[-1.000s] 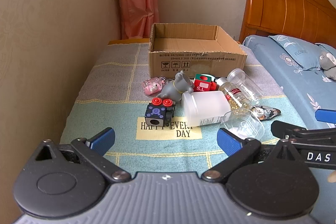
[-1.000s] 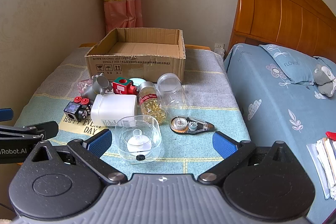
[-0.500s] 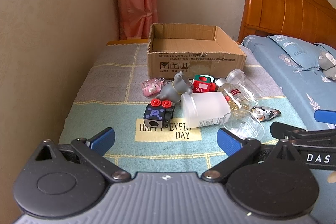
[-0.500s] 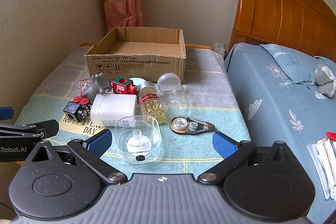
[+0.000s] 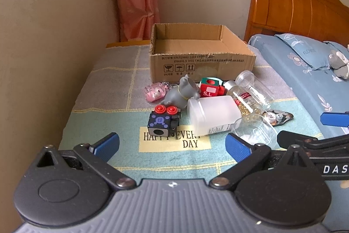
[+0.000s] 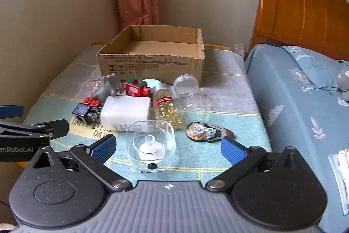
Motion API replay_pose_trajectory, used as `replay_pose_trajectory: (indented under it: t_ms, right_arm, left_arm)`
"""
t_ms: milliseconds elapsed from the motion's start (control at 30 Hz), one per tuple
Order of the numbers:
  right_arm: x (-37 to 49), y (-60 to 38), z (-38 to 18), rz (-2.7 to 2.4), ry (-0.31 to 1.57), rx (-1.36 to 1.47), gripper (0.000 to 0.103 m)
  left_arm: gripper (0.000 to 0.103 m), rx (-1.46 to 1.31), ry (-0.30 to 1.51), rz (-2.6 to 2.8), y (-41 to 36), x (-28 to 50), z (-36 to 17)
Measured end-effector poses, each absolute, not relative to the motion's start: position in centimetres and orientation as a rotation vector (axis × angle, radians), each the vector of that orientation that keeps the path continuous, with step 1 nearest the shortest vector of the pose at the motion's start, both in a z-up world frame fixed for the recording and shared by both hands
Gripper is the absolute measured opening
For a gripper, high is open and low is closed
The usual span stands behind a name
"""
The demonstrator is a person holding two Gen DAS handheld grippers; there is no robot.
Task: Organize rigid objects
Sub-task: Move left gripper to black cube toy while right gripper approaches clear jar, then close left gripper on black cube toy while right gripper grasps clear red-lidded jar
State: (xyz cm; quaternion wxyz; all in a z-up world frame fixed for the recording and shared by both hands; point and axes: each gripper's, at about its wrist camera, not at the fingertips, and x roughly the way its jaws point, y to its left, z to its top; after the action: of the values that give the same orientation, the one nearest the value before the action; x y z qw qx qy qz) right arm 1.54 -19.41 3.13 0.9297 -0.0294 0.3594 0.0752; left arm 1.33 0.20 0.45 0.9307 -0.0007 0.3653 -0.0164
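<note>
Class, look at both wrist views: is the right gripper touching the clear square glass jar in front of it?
Apart. In the right wrist view the right gripper is open, and blanket shows between each blue finger and the clear square glass jar.

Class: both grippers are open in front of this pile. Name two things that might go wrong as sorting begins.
1. The clear glass container nearest the right gripper looks smooth and may slip between the fingers.
2. The white bottle lies on its side against the pill bottle; lifting one may roll the other.
</note>
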Motion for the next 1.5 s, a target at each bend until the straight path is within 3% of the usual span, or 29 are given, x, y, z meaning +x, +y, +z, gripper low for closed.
replay_pose_trajectory:
  t_ms: [833,1500]
  right_arm:
    - [6.0,-17.6,-5.5,0.241,0.903,-0.228,0.103]
    - [6.6,-18.2,-5.9,0.299,0.877,-0.176,0.103]
  left_arm:
    - [0.102,0.054,0.855,-0.036,2.3,7.4,-6.3]
    - [0.103,0.035,0.881,-0.114,2.8,10.1,-8.4]
